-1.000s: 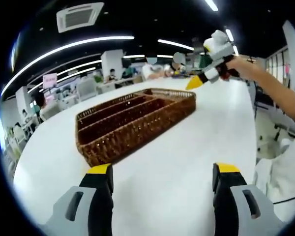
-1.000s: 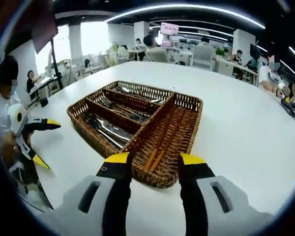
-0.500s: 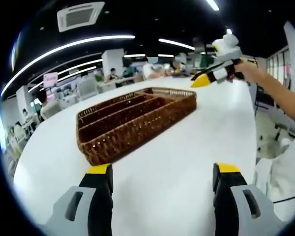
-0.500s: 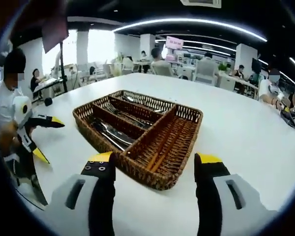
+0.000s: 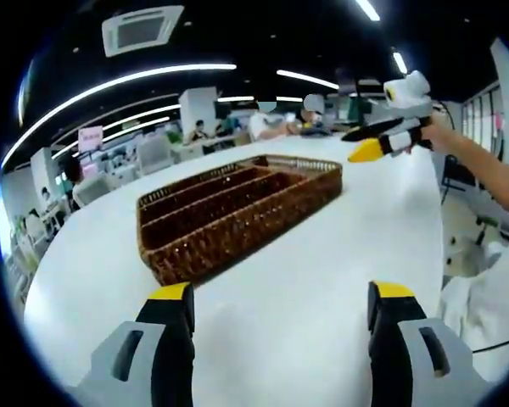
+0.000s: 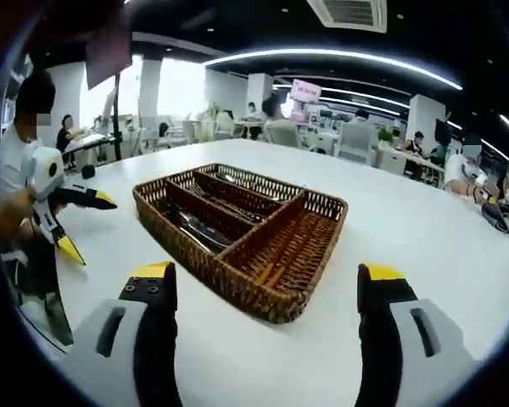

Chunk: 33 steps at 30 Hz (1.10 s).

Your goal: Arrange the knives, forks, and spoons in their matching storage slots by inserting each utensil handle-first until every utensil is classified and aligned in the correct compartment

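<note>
Cutlery already lies sorted inside the wicker tray (image 6: pixel 263 254) on the desk (image 6: pixel 424 229), so the task looks finished, both grippers' fingers (image 6: pixel 157 288) wide and empty.

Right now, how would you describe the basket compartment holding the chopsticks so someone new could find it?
On the white table sits a brown wicker cutlery basket. Three narrow slots run side by side with metal cutlery in them; across their ends lies one wider compartment, nearest the right gripper. It alone holds reddish-brown chopsticks, no metal.
</note>
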### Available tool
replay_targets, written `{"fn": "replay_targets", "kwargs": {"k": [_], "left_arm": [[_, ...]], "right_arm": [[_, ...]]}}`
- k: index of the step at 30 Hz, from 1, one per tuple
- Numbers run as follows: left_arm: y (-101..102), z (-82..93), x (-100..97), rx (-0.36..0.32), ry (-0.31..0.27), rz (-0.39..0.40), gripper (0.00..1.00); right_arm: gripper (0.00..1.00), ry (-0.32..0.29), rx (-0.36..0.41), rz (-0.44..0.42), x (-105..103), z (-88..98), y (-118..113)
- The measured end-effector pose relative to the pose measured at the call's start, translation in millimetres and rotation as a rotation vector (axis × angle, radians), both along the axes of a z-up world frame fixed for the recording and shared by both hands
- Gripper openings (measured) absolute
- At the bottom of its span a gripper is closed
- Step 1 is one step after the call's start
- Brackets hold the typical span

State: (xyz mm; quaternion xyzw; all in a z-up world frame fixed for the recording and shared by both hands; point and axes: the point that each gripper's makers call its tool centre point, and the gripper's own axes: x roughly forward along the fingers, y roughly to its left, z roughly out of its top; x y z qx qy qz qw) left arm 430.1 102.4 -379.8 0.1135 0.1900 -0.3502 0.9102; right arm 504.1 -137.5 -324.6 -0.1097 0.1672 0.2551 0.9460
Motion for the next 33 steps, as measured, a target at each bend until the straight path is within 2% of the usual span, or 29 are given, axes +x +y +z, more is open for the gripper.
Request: {"fn": "replay_targets", "kwargs": {"k": [4, 5, 9, 16, 24, 33], "left_arm": [[2, 1.8, 1.1, -0.005, -0.003, 0.009, 0.85], [3, 2.4, 1.3, -0.007, -0.004, 0.012, 0.86], [7, 5.7, 2.7, -0.013, -0.013, 0.028, 0.87], [14, 17.0, 5.5, -0.073, -0.031, 0.076, 0.9], [20, 21.4, 1.9, -0.083, -0.035, 0.109, 0.91], [23, 21.0, -1.3, -0.094, -0.034, 0.147, 0.97]], "right_arm": [[0.97, -0.019, 0.011, 0.014, -5, 3.0, 3], [0.98, -0.045, 0.03, 0.019, -6, 7.3, 4], [0.99, -0.033, 0.047, 0.02, -11, 6.6, 5], [0.99, -0.041, 0.083, 0.021, -24, 4.8, 5], [0.97, -0.041, 0.094, 0.002, -37, -3.4, -1], [0.97, -0.051, 0.109, -0.022, -51, -6.2, -3]]}}
